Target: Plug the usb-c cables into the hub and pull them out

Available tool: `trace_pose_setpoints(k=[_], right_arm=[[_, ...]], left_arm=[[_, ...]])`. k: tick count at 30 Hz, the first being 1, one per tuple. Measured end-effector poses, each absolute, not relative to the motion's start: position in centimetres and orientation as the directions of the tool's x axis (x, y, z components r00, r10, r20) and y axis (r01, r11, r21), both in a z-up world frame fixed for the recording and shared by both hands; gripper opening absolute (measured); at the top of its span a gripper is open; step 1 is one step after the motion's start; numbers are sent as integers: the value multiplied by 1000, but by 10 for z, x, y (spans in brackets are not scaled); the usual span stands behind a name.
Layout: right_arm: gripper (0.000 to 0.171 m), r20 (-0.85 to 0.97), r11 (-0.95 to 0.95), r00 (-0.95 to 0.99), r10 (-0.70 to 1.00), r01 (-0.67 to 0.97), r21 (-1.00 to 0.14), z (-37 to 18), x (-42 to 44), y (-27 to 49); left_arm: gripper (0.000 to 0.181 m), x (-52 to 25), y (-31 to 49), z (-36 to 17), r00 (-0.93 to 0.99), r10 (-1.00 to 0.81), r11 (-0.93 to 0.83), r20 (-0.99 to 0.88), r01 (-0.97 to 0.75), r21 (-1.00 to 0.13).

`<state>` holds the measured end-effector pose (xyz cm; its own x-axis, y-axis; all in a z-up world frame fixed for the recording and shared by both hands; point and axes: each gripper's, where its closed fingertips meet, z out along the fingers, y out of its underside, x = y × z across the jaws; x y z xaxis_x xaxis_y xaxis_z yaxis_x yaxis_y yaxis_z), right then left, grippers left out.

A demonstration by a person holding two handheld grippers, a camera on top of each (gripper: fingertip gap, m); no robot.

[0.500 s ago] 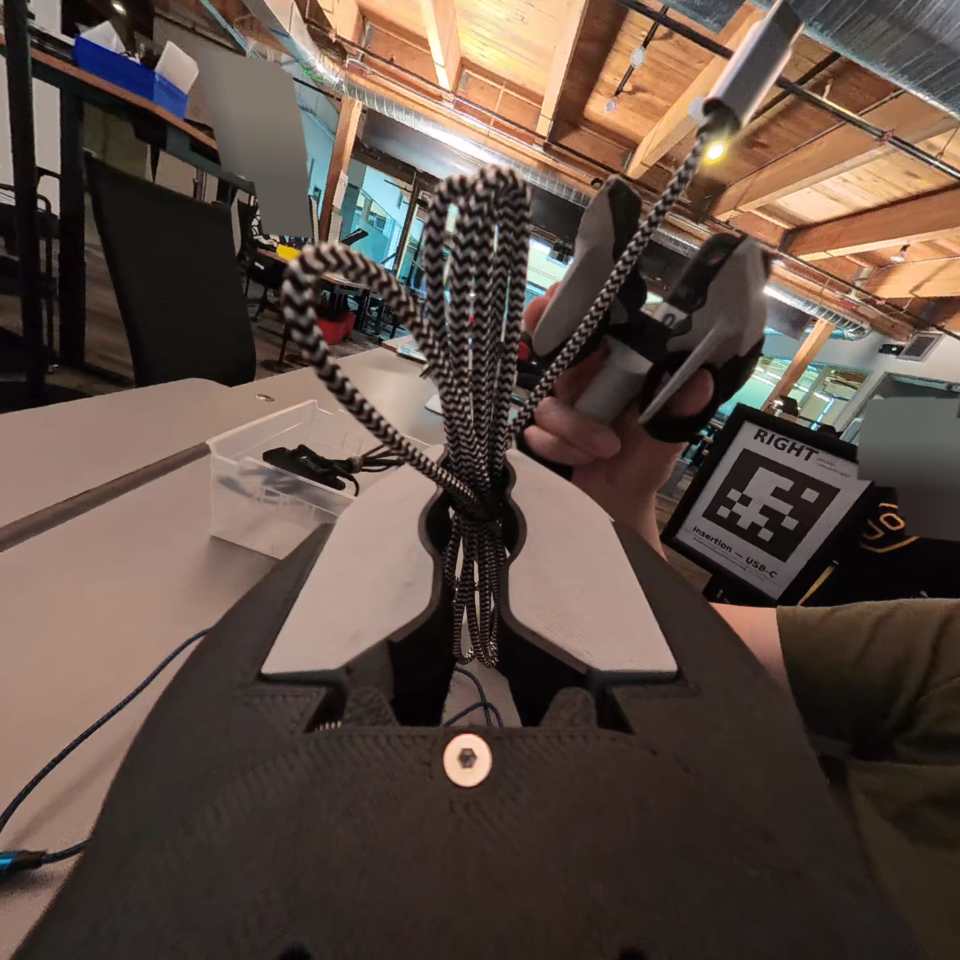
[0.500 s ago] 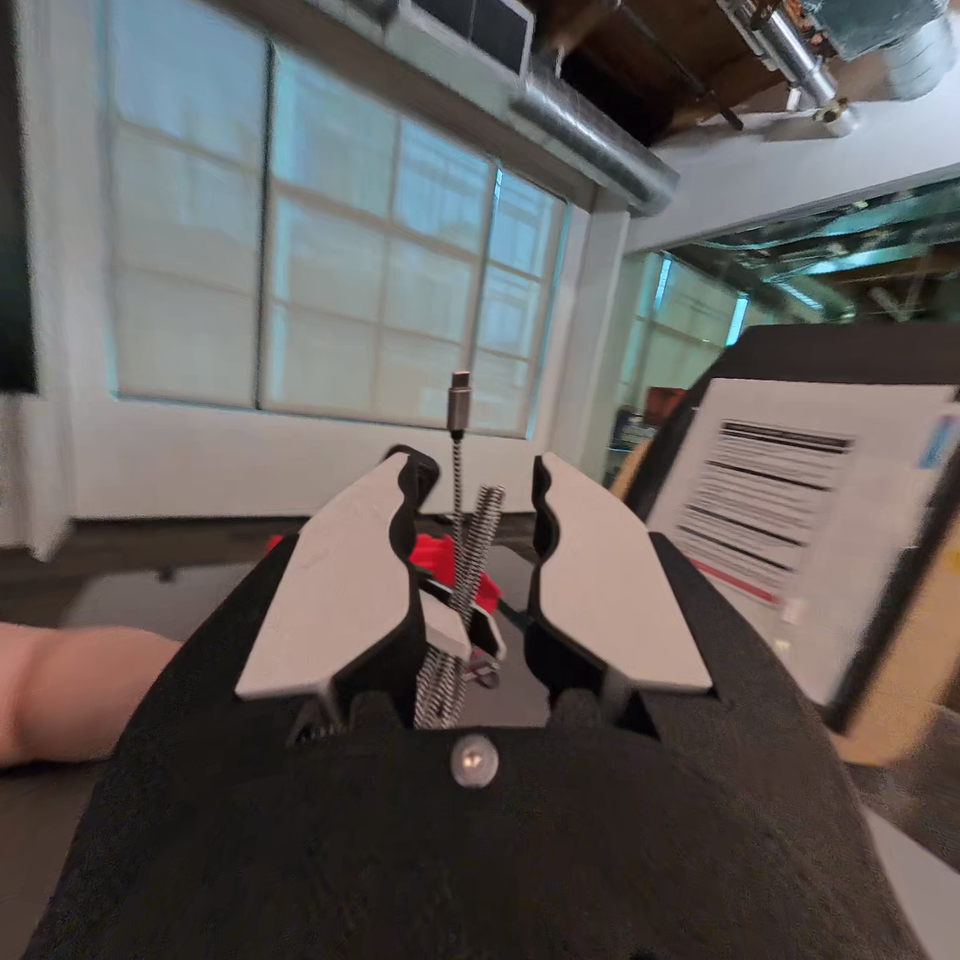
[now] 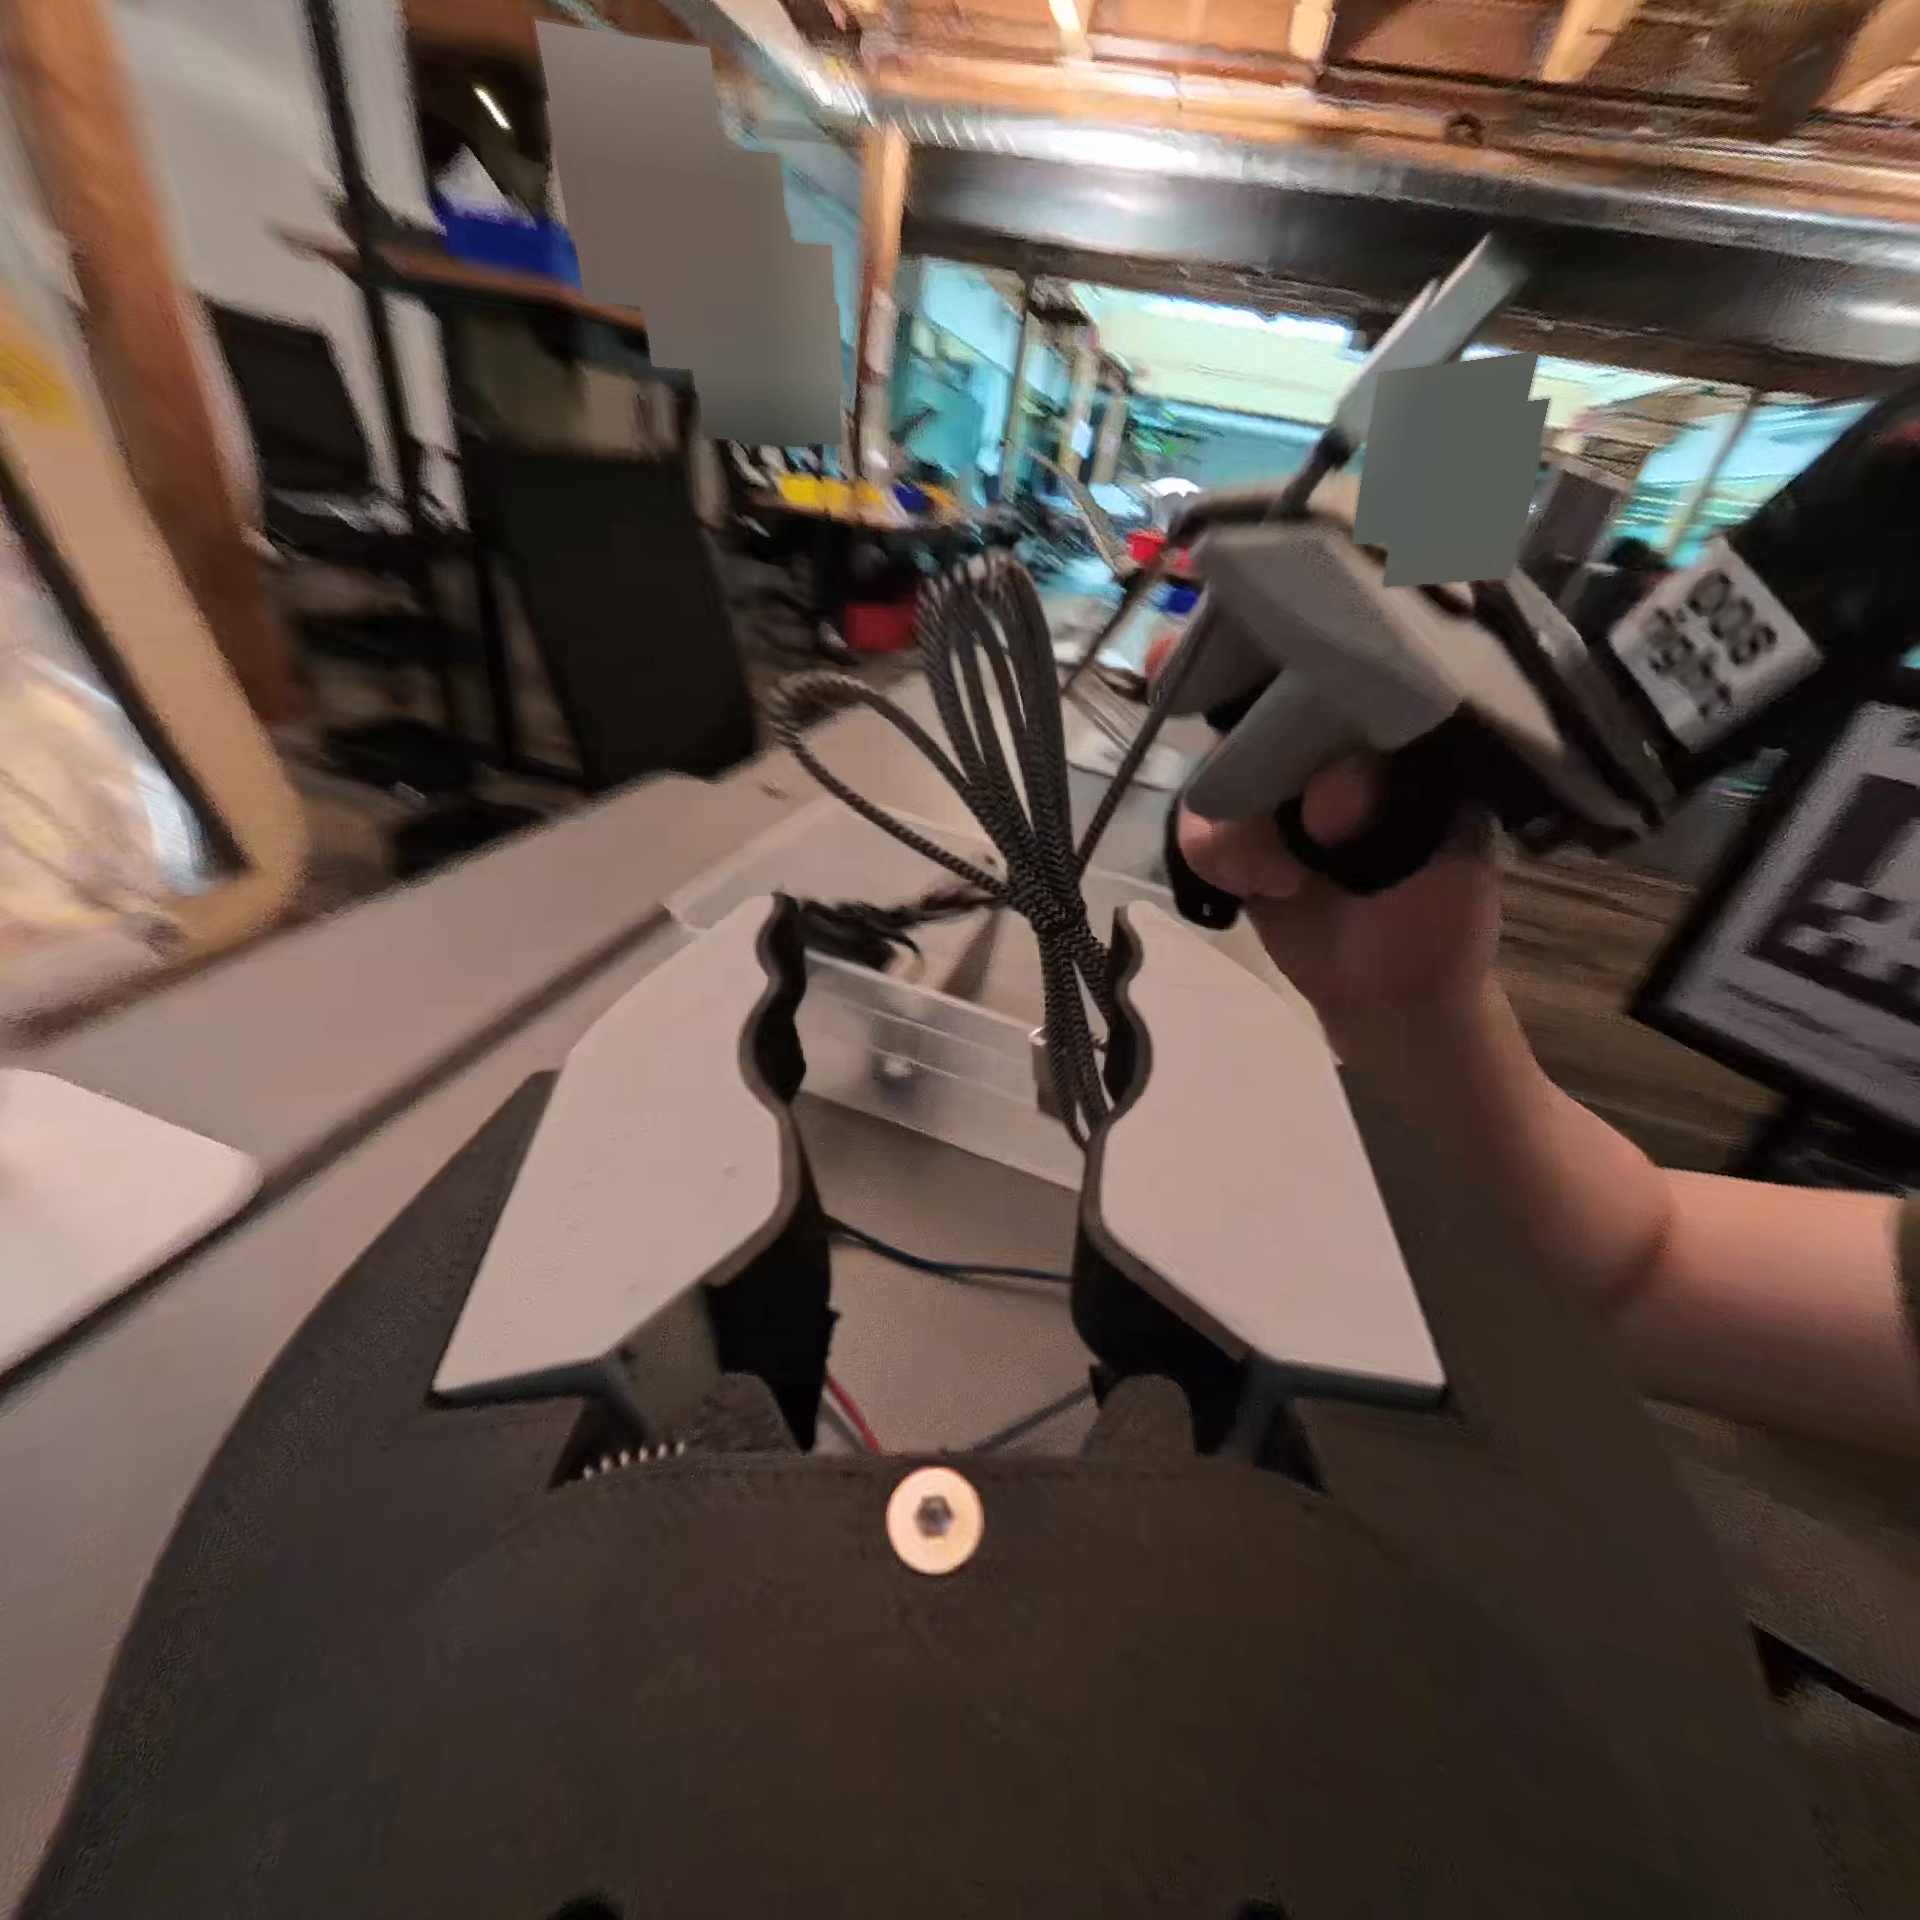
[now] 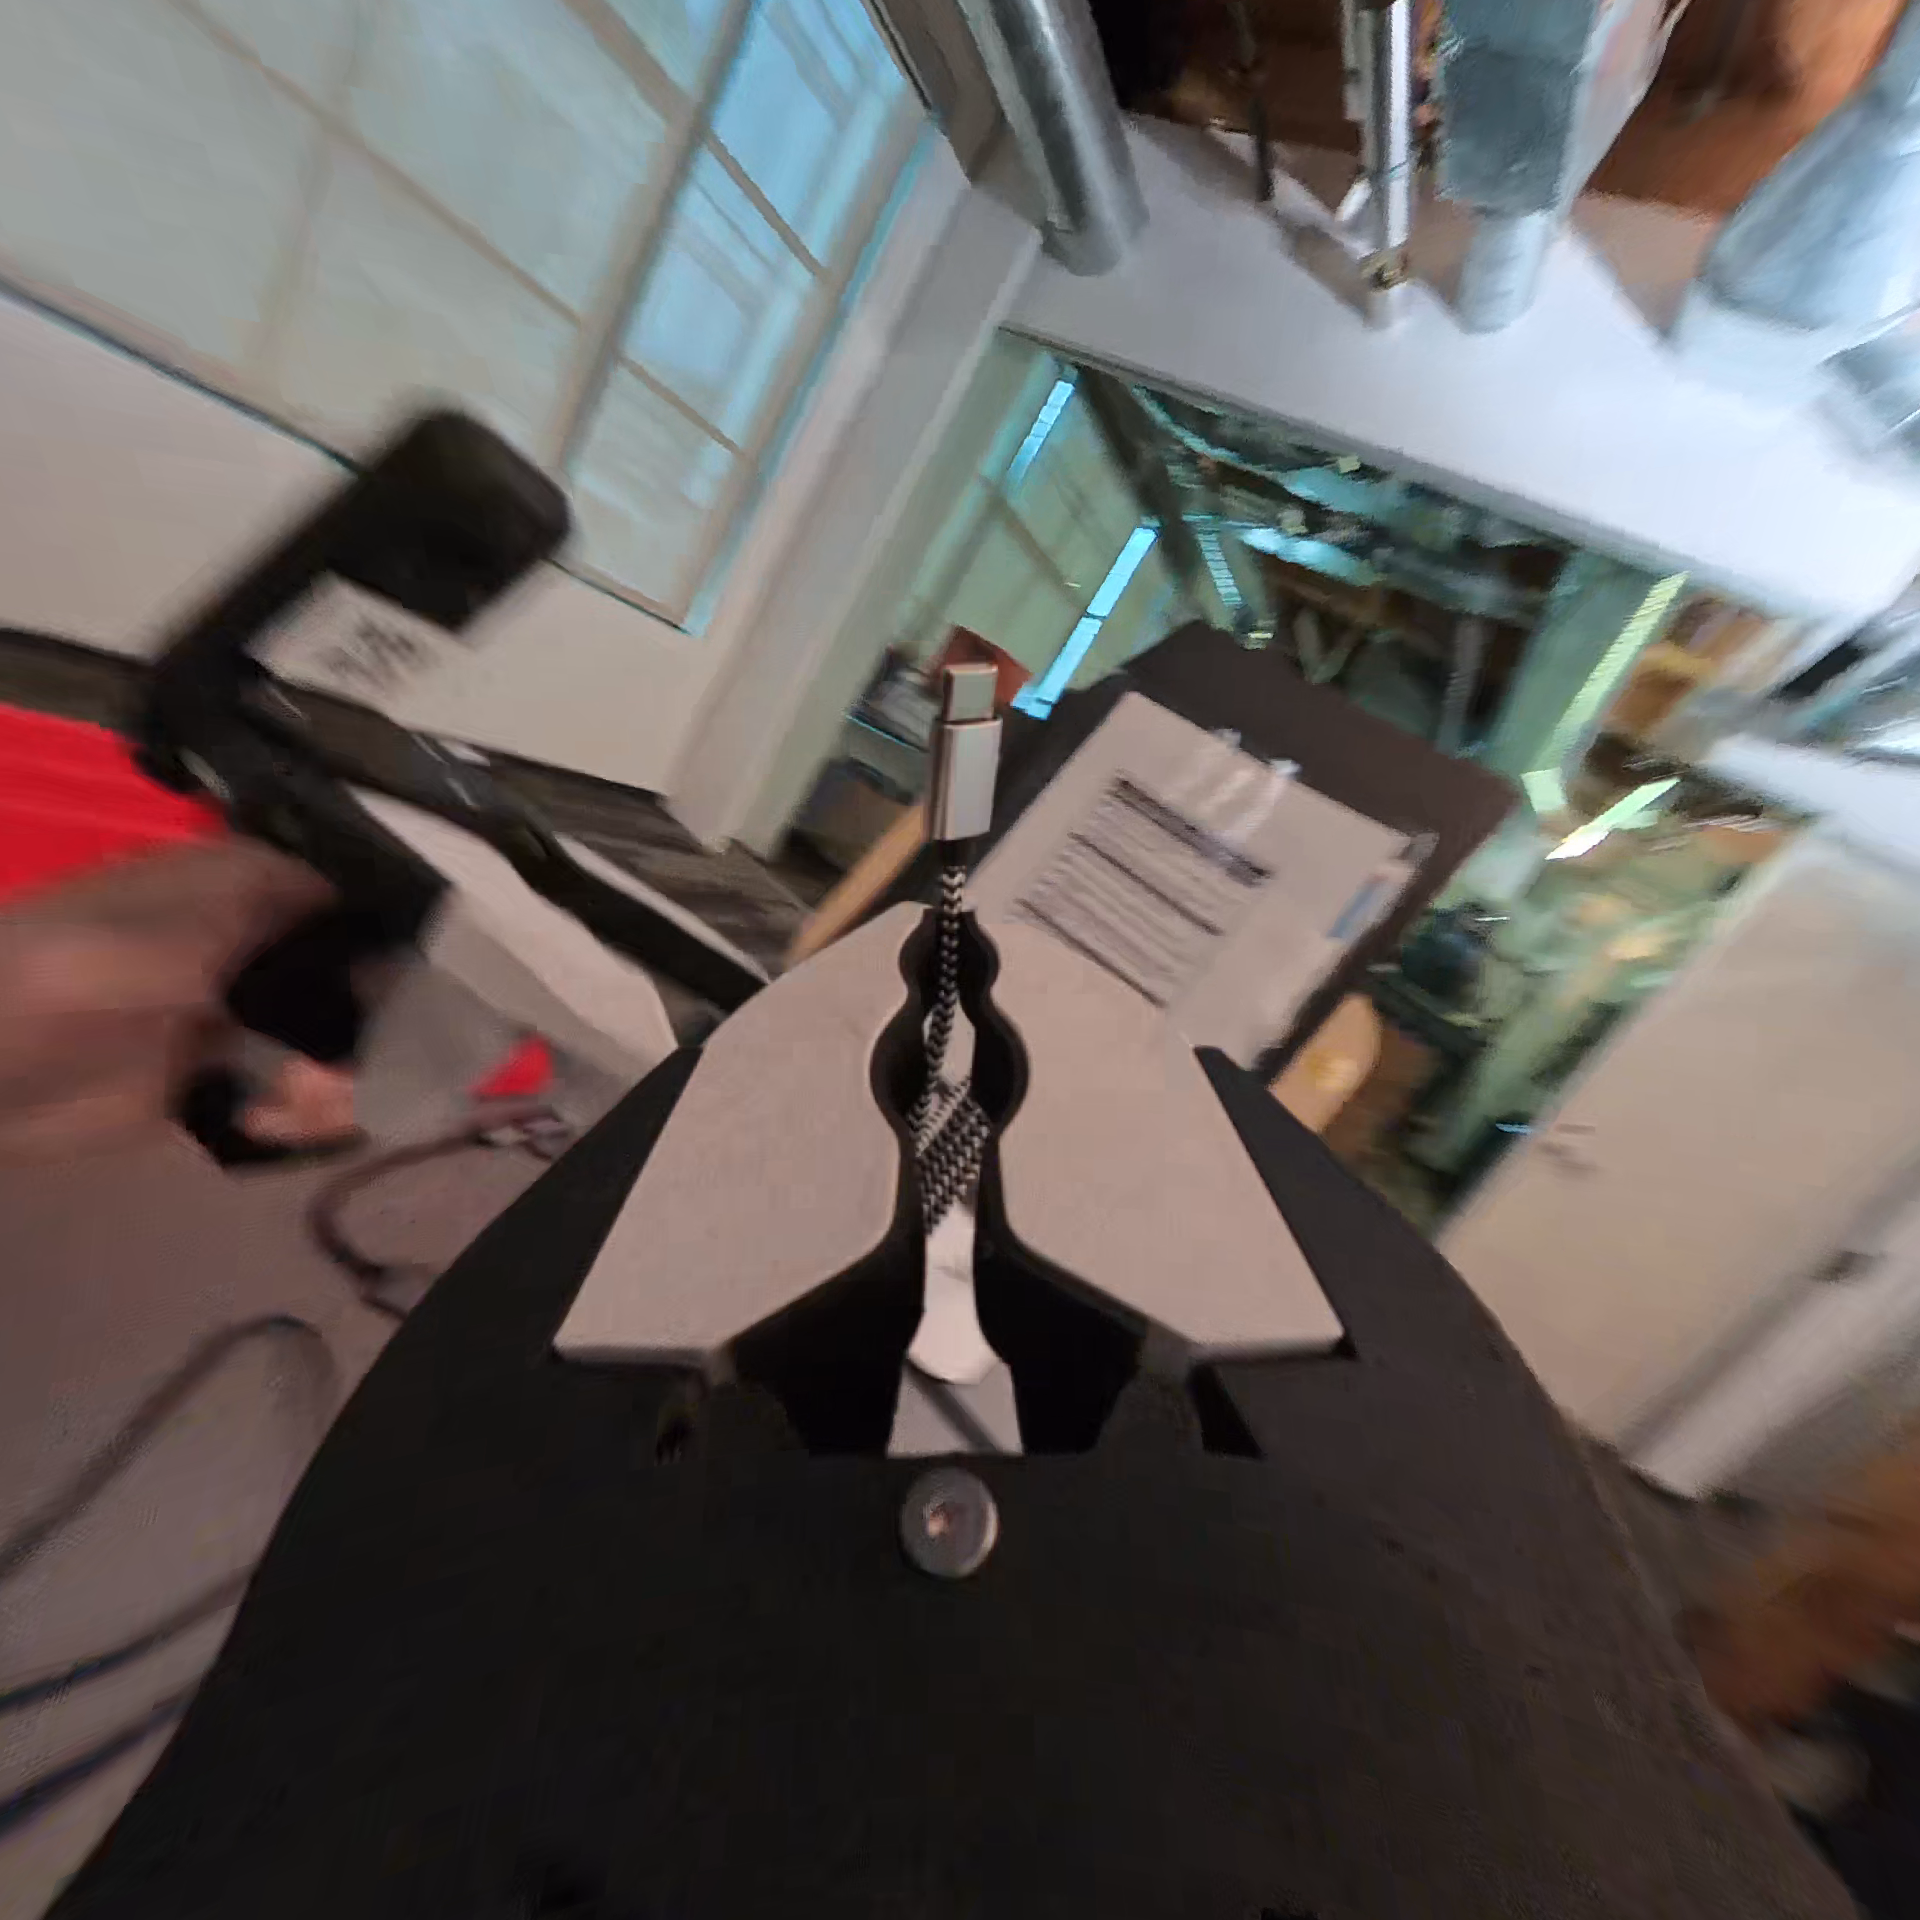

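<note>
Since half a second ago our left gripper (image 3: 951, 1023) has let its fingers spread apart, and in its view the braided cable (image 3: 1013, 748) now leans against the right finger only, its loops rising toward twelve o'clock over the clear bin (image 3: 914, 1023) on the table (image 3: 343, 1023). The right gripper (image 3: 1195, 582) sits at two o'clock. In the right wrist view, our right gripper (image 4: 951, 914) has closed, fingers clamped on the cable (image 4: 940, 1039), its silver usb-c plug (image 4: 968, 764) pointing to twelve o'clock.

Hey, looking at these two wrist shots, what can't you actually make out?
- Hub: in neither view; nothing shows where it sits.
- Clear plastic bin, left wrist view: contents smeared by motion blur and partly behind the left claw.
- Braided cable far end, left wrist view: a grey patch covers it past the right claw.
- Left claw, right wrist view: blurred, so its opening is unreadable there.
- USB-C plug: port detail too small.
</note>
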<state>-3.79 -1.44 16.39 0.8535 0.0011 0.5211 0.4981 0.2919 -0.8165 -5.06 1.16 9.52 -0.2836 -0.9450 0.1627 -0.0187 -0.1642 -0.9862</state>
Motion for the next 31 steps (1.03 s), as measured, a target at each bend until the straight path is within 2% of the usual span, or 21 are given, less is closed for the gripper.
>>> trace_pose_setpoints(k=[3, 5, 7, 10, 14, 17, 19, 24, 27, 28, 31], right_arm=[[3, 699, 174, 693, -179, 721, -671, 160, -37, -11], [3, 777, 118, 575, -255, 816, -566, 155, -43, -6], [3, 828, 70, 479, -293, 874, -481, 149, -51, -1], [4, 864, 45, 397, -311, 914, -404, 142, -62, 4], [4, 885, 22, 337, -320, 937, -349, 136, -71, 9], [4, 900, 0, 283, -332, 954, -299, 133, -73, 10], [4, 905, -7, 258, -339, 961, -276, 131, -74, 12], [5, 921, 45, 258, -292, 966, -256, 122, -78, 18], [13, 882, 232, 446, -153, 884, -406, 118, -89, 15], [19, 854, 313, 511, -102, 831, -460, 121, -94, 11], [21, 752, 497, 658, 35, 641, -584, 131, -99, -3]], left_arm=[[47, -80, 17, 136, -197, -978, -93, 64, 140, -986], [48, -96, 7, 156, -180, -984, -32, -6, 211, -977], [51, -101, 1, 160, -118, -989, 65, -88, 187, -980], [45, -98, -3, 152, -27, -988, 147, -151, 99, -984], [28, -91, -5, 139, -45, -995, 85, -86, 21, -996], [24, -87, -1, 129, -85, -996, 12, -9, -33, -999], [6, -87, -5, 127, -161, -986, -38, 44, -43, -998], [5, -88, 1, 119, -232, -966, -90, 113, -106, -990], [5, -92, 2, 120, -327, -912, -212, 248, -142, -967], [5, -94, 2, 121, -361, -883, -262, 299, -150, -953], [5, -98, 1, 123, -451, -781, -386, 431, -194, -902]])
